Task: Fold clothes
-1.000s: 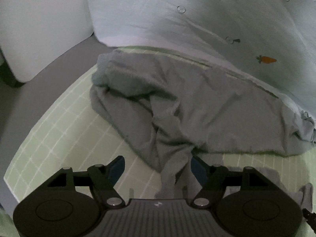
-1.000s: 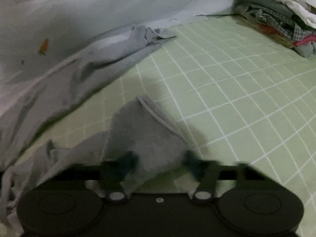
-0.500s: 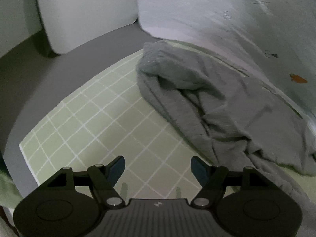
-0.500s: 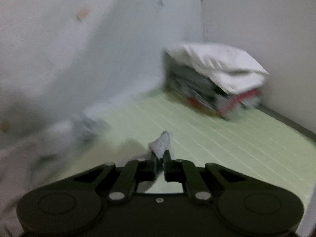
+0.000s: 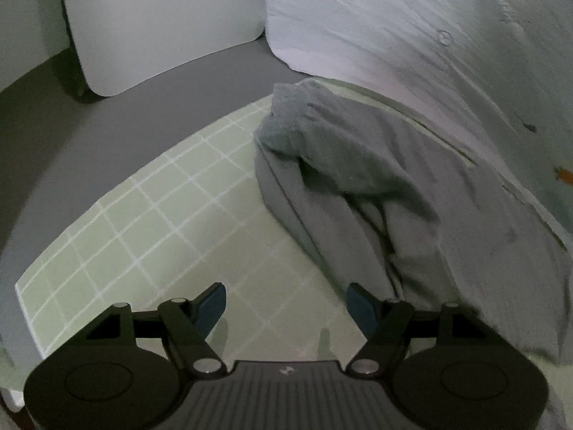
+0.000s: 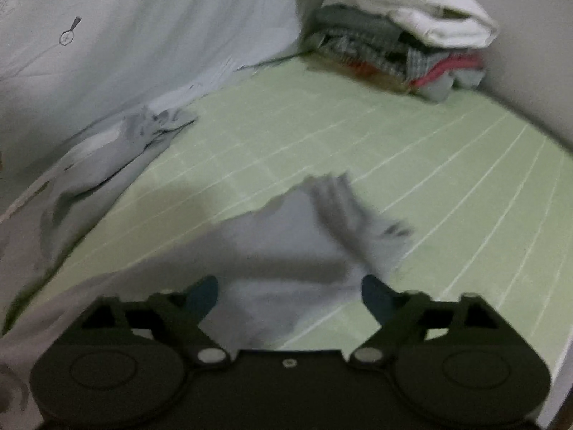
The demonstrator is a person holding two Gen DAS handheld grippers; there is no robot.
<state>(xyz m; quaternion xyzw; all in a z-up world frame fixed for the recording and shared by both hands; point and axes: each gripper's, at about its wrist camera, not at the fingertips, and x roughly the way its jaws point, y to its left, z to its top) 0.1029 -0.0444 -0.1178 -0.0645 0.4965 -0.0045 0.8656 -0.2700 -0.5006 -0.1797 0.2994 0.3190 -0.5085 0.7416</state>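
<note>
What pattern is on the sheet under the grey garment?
Pale green sheet with a white grid; clearest in the left wrist view.

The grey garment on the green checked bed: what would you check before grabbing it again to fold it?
1. Left gripper open: ok.
2. Right gripper open: ok.
3. Nothing held by either: ok.
4. Grey garment lying flat: not ok, bunched and creased.
5. Garment end ahead of right gripper sharp enough to aim at: cannot tell, blurred.
6. Free green checked sheet for folding, away from clothes pile: ok.
</note>
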